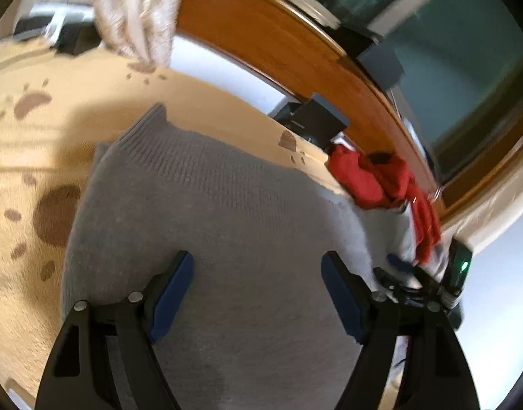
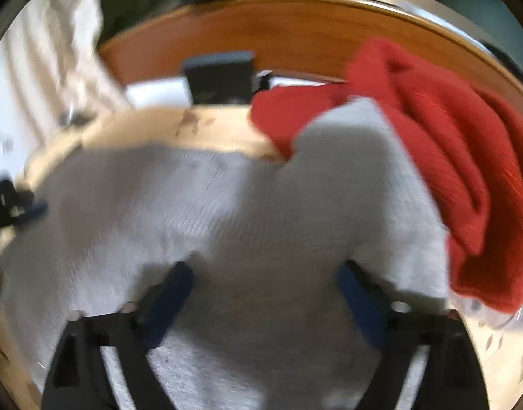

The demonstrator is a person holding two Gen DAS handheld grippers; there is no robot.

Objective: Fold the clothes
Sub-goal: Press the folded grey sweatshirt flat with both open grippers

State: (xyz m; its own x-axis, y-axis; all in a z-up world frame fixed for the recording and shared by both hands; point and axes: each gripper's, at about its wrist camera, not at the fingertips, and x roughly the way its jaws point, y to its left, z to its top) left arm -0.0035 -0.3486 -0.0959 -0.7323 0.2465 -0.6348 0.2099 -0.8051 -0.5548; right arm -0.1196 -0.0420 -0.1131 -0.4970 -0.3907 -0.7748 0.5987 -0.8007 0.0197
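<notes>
A curved wooden headboard (image 1: 261, 34) stood behind a cream blanket (image 1: 90, 102) printed with brown paw marks. Beyond it, blurred, was perhaps a dark window (image 1: 466, 68).

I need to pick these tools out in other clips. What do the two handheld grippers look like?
Both look alike. The left gripper has black angular plastic arms with cut-out openings, silver round pivot pins, and flat dark blue pads on its fingers. The right gripper, blurred here, shows the same black frame and blue pads. No cables, hands or sleeves are visible.

A home bedroom: paw-print blanket (image 1: 39, 130) (fleecy) beside a wooden headboard (image 1: 261, 34).
</notes>
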